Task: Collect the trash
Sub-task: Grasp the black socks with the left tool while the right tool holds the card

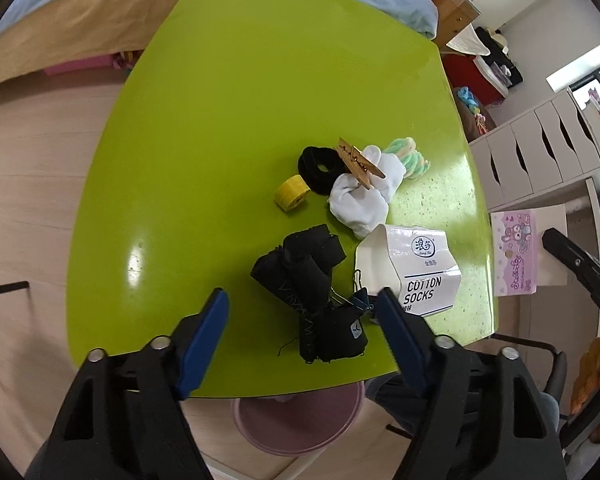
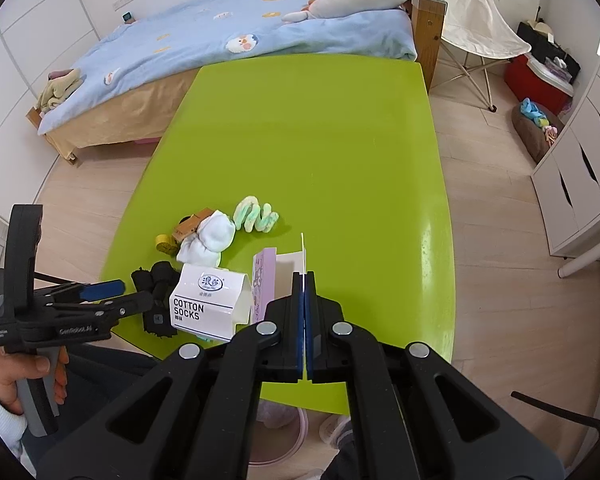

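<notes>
While the left gripper (image 1: 302, 312) is held with jaws apart above the bundle of black socks (image 1: 308, 292) near the glossy lime-green table's (image 1: 240, 120) front edge, the right gripper (image 2: 305, 280) is clamped on a thin white-and-pink printed card box (image 2: 296, 264) (seen edge-on), lifted beside the white "COTTON SOCKS" paper wrapper (image 2: 208, 304).

The left gripper (image 1: 302, 312) hovers low with its blue-padded fingers (image 1: 204, 340) spread wide, nothing between them. A bare hand (image 2: 40, 368) wraps its grey handle, white cuff at the wrist. The right gripper (image 2: 305, 300) sits further right and higher, its fingers pressed together on a thin white card (image 2: 303, 256) standing on edge.
</notes>
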`<state>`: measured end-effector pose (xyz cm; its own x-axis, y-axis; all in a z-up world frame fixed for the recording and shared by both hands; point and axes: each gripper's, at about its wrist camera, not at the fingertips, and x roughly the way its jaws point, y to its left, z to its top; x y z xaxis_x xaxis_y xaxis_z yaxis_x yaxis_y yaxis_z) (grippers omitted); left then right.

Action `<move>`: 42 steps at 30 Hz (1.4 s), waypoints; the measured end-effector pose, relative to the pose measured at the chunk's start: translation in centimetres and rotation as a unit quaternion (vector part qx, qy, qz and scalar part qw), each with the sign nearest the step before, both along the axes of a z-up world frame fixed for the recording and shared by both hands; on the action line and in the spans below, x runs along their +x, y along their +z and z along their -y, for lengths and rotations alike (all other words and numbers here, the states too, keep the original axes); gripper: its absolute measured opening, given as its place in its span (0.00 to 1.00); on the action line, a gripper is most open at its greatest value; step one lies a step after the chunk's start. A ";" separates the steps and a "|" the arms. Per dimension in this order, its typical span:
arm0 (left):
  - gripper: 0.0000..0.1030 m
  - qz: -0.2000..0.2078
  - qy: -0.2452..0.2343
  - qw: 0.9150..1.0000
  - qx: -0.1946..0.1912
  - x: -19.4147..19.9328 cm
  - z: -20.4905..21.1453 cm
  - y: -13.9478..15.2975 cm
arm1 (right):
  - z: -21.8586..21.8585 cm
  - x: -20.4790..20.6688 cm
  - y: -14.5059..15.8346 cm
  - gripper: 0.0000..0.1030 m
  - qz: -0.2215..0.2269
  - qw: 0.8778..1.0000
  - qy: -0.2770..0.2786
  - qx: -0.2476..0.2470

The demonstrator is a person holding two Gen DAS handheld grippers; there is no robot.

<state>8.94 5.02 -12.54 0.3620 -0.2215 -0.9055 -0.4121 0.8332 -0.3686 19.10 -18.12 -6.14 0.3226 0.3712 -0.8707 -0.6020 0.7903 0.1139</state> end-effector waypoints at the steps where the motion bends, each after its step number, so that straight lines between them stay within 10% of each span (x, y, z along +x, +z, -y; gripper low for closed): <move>1: 0.60 0.000 0.001 1.000 -0.004 0.0 0.1 -0.1 | 0.0 0.0 -0.1 0.00 -0.001 1.000 0.000 0.000; 9: 0.18 0.012 -0.012 1.000 0.000 0.0 0.0 0.0 | 0.2 -0.2 -0.2 0.00 -0.002 1.000 0.000 0.007; 42: 0.15 0.150 -0.154 0.966 0.141 -9.9 7.1 9.8 | 5.0 -12.9 2.3 0.00 0.021 0.997 0.051 0.051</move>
